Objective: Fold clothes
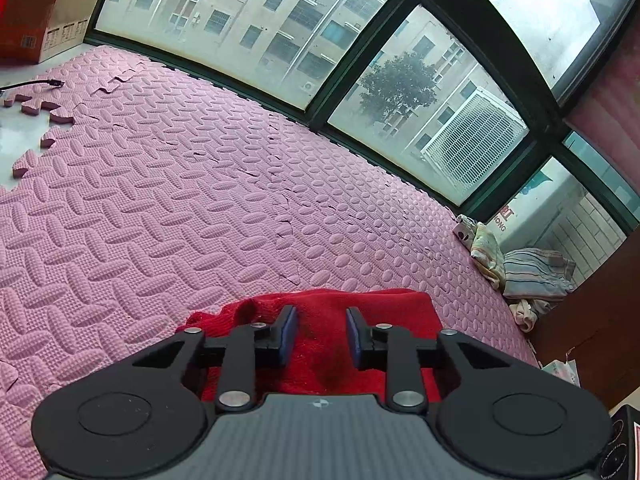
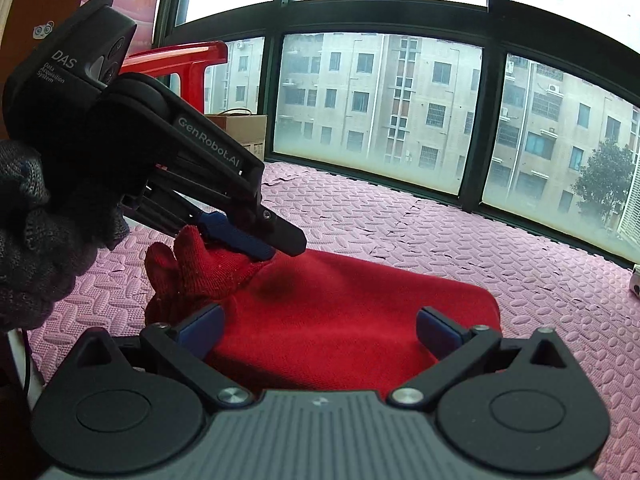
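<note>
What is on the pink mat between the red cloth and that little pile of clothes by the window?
Nothing: in the left wrist view, only bare pink foam mat lies between the red cloth and the pile of clothes.

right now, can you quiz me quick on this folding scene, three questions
1. True or false: the red garment lies on the pink foam mat.
2. Which is opened wider? A) left hand-held gripper B) right hand-held gripper
3. What brown thing sits beyond the mat's edge, by the window?
Key: 1 true; 2 B; 3 the cardboard box.
</note>
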